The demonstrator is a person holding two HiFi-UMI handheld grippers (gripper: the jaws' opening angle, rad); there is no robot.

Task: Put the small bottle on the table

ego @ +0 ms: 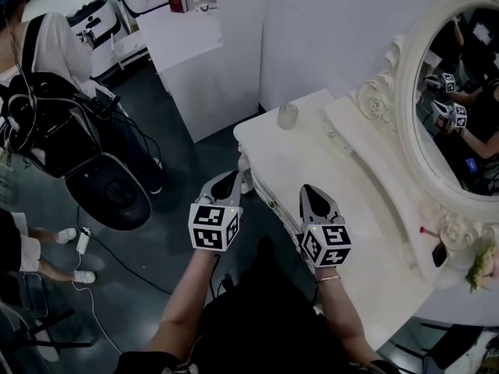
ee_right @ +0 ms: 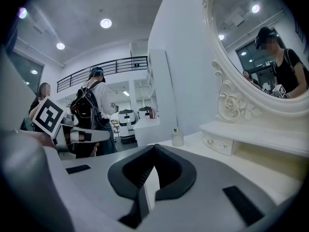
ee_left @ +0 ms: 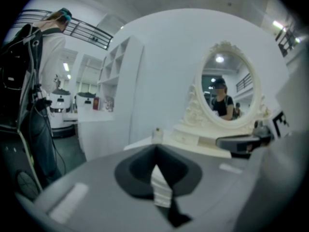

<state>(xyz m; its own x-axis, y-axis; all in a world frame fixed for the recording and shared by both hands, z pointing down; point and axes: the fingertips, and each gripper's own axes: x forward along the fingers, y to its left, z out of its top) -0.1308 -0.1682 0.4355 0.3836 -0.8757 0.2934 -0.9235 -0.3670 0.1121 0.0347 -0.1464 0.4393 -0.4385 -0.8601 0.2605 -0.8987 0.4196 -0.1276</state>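
- Both my grippers are empty. The left gripper (ego: 228,179) has its jaws fully together with nothing between them, and the right gripper (ego: 310,193) is the same.
- The small bottle (ego: 288,115) stands upright on the table (ego: 312,162), at the far corner close to the edge. It is well apart from both grippers.
- By the look of it the bottle is already where the task wants it. The main risk is a needless reach that disturbs it.
- If I do go for it with the jaws shut, the tips push it instead of straddling it. So near the corner, one nudge tips it or sends it to the floor.
- The bottle looks like smooth glass with a narrow neck. I judge a high or off-centre pinch would slip or twist it.
- The left gripper hangs off the table's near edge, over the floor. A straight path from there crosses the edge, and coming in low would clip the table rim.
- The raised drawer shelf under the mirror (ego: 460,92) runs along the right side. A wide swing of the right gripper could hit it.
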